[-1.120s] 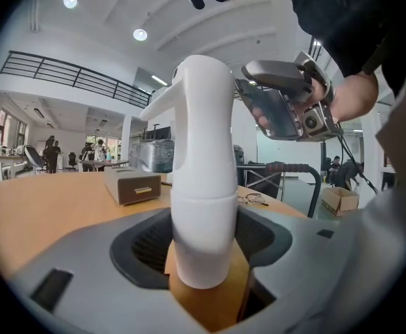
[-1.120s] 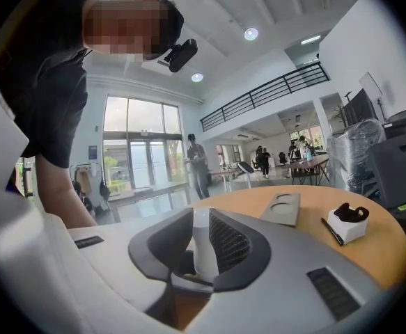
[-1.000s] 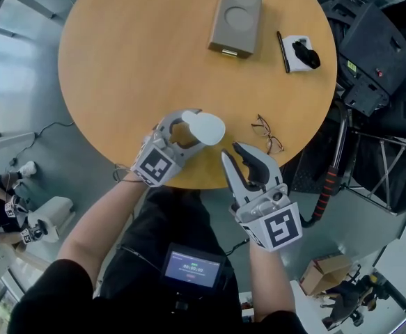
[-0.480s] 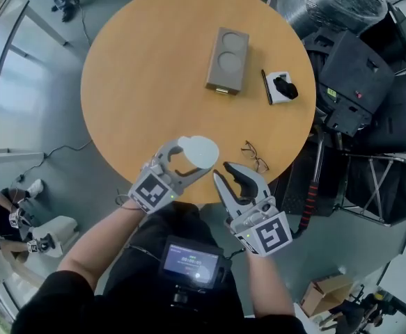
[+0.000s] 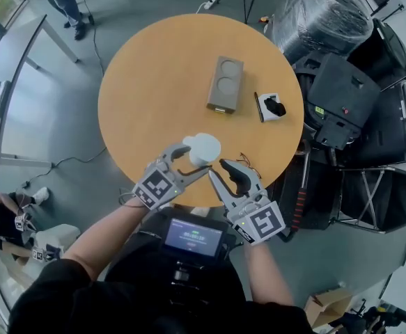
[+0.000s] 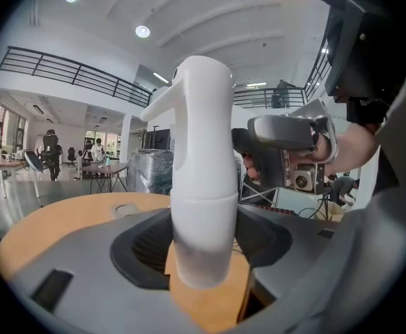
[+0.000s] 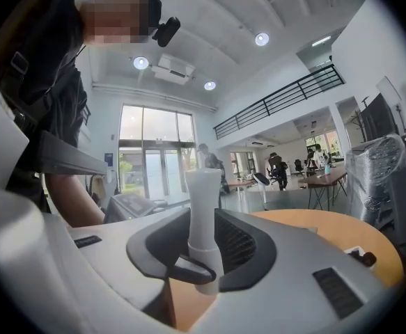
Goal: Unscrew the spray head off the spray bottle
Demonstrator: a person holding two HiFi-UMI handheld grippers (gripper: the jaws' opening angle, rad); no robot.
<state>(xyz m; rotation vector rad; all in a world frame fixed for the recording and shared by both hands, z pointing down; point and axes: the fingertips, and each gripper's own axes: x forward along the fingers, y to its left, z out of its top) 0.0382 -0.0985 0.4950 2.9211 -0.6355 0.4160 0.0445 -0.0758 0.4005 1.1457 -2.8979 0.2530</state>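
Two grippers meet at the near edge of the round tabletop [image 5: 154, 82], with one spray bottle [image 5: 204, 148] between them.

**Spray bottle.** Its long axis is vertical. The head view looks down on its top, so it appears only as a white oval. The left gripper view shows the full profile. The spray head [image 6: 199, 96] is uppermost, with its spout slanting down toward the tabletop's left edge. A seam runs round the body below it. Whether the base rests on the wood cannot be told.

**Left gripper** [image 5: 192, 162]. It is clamped on the lower body of the bottle, with a dark pad pressed to each flank.

**Right gripper** [image 5: 220, 169]. Its jaws are parting. In its own view the bottle stands in the gap as a slim white column, and no pad clearly presses on it. A dark curved strip crosses the column's foot there, and I cannot identify it. The left gripper view shows this gripper behind the bottle, with a hand round its handle.

**Other items, head view only.**
- A grey block [image 5: 225, 83] with two round recesses lies near the tabletop's centre.
- A pen [image 5: 258, 107] and a white pad [image 5: 275, 113] carrying a black object lie toward the right edge.
- Glasses [image 5: 246, 161] lie just beyond the right gripper.

**Markings.** The bottle is plain white. Each gripper cube carries a black square marker. The chest screen [image 5: 192, 237] shows print too small to read.
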